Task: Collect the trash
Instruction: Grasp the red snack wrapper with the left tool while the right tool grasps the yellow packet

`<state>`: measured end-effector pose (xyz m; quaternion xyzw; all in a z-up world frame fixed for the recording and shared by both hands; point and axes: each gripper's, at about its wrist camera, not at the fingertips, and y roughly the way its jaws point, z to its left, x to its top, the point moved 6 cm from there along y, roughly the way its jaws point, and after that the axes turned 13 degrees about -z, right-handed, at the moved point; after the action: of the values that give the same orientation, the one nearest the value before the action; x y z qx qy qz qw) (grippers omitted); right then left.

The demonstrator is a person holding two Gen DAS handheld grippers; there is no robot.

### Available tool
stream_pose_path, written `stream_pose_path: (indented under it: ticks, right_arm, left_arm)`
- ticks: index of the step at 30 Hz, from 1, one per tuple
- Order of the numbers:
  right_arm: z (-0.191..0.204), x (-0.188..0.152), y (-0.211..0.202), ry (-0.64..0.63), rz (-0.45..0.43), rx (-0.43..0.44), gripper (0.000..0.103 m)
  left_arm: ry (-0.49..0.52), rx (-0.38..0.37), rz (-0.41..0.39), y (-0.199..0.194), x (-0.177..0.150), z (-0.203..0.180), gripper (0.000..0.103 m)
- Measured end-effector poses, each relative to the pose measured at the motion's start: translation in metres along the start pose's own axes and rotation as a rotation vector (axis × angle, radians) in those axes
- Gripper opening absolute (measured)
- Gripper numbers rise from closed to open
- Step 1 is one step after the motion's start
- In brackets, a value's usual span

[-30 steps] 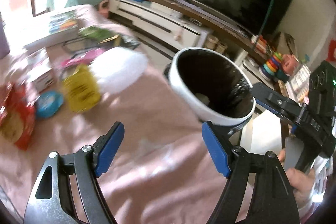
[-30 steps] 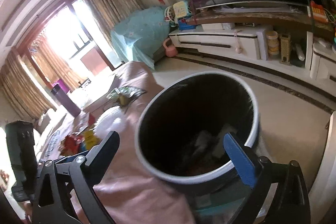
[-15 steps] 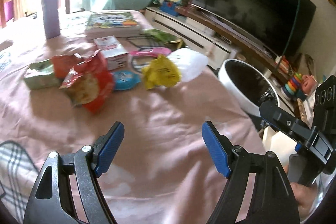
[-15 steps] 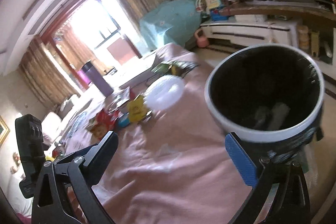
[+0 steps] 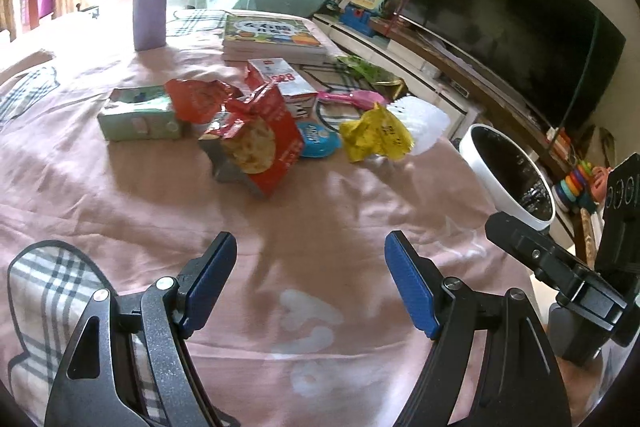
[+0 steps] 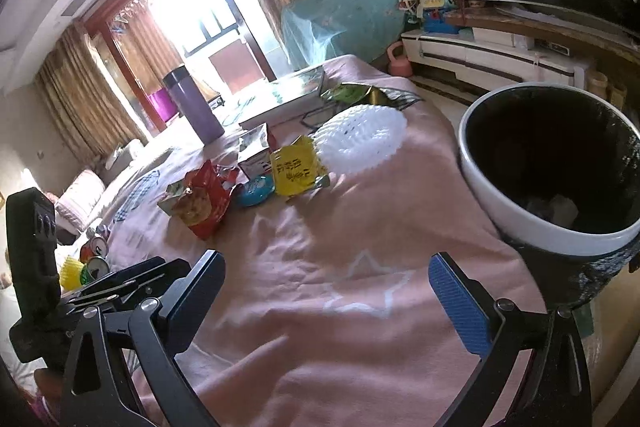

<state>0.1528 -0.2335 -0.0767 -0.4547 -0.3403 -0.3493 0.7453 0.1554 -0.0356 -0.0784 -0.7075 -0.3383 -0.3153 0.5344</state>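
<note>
Take the pink blanket (image 5: pixel 320 235) as your landmark. Off its right edge stands the white bin (image 6: pixel 532 223), black-lined, with a few pale scraps at the bottom. On the blanket's far part sits the trash pile: a white foam net (image 6: pixel 360 139), a red snack bag (image 5: pixel 260 143), a crumpled yellow wrapper (image 5: pixel 376 137) and a blue round lid (image 5: pixel 318 143) between them. Your left gripper (image 5: pixel 308 275) and right gripper (image 6: pixel 328 291) both hang over the blanket's bare near part, jaws spread, nothing between them.
</note>
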Motion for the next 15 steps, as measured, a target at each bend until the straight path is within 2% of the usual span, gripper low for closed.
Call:
stream_pose_path:
  ticks: [15]
  right_arm:
    - [0.021,0.004,0.024,-0.032,0.032,0.006,0.102]
  left_arm:
    - [-0.026,0.042,0.012,0.009,0.005,0.023,0.078]
